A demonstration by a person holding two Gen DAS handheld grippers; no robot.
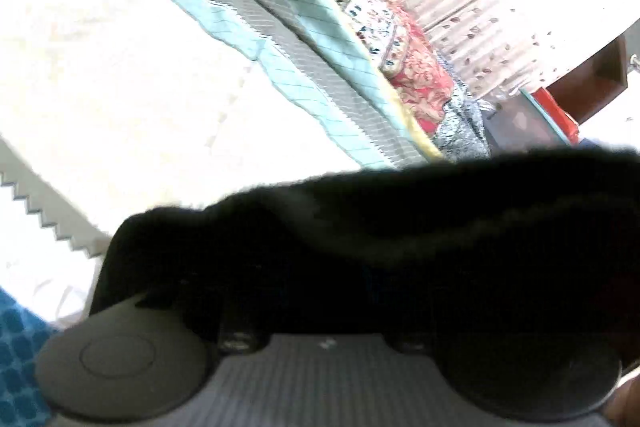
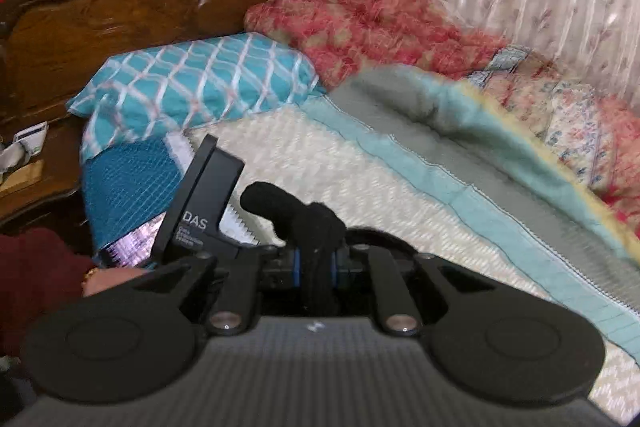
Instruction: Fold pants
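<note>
**A:** Pants (image 1: 400, 227), black soft fabric, are bunched right in front of the left gripper (image 1: 320, 291), draped over where its fingers would be. Whether that one is actually pinching can't be told, since the tips are buried under cloth.

**B:** Right gripper (image 2: 316, 259) is clearer tbh. Its jaws are drawn nearly together on a dark rolled fold of the same fabric, which sticks up just beyond the tips. The other black gripper body (image 2: 204, 199) is seen just off to its left, over the cream woven bed mat (image 2: 320, 163).

**A:** So a lift-and-carry step is probably in hand: an edge gripped at two points, raised off the mat, fold not laid down yet.

**B:** Agreed. Next, both ends would need to be carried across level and kept taut, then lowered onto the mat ahead before anything is let go. The light teal quilted blanket (image 2: 460, 163) off to the right should be avoided.
</note>
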